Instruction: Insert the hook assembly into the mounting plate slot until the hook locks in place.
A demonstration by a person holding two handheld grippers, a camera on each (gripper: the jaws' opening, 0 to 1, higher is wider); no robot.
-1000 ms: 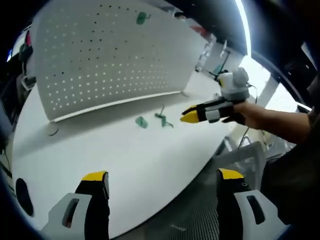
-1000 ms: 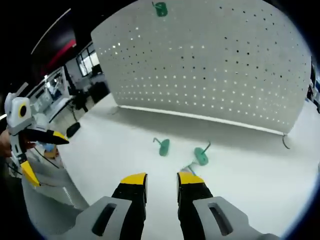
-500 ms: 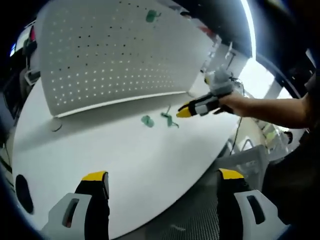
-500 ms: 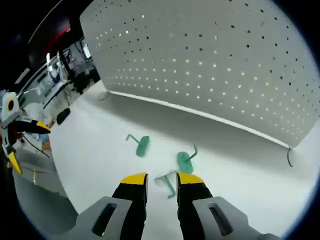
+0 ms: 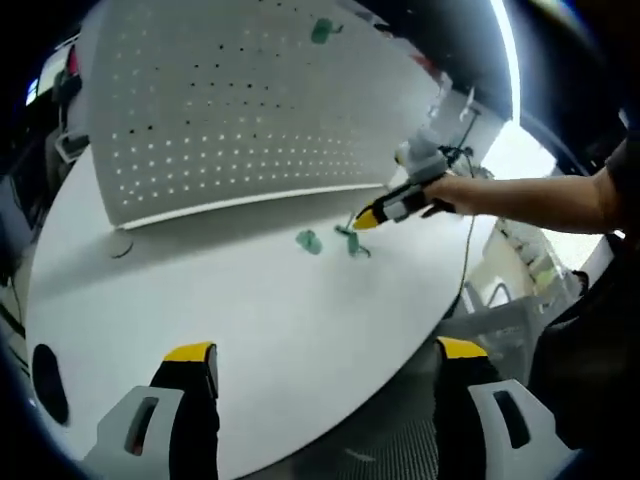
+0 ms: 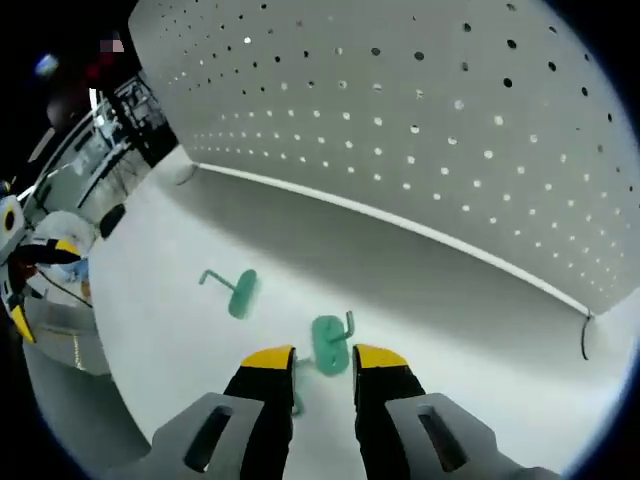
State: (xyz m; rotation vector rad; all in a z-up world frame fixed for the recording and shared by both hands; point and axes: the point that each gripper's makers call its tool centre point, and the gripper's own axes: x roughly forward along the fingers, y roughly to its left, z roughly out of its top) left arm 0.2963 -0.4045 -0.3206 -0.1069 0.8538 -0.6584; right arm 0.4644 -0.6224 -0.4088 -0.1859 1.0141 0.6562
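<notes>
Your right tool (image 6: 322, 358), jaws parted, straddles a green hook (image 6: 328, 343) on the tabletop (image 6: 450, 330); your left tool (image 5: 325, 350) hangs released.

Three green hooks in all: two lying near each other on the white counter (image 5: 250, 330), one (image 6: 327, 340) just ahead of the right tongs (image 6: 310, 360) and another (image 6: 240, 293) a little to its left, and a third (image 5: 323, 30) hanging high on the one white pegboard (image 5: 230, 110). Two tongs, the left tongs (image 5: 325, 355) nearer the counter's edge.
</notes>
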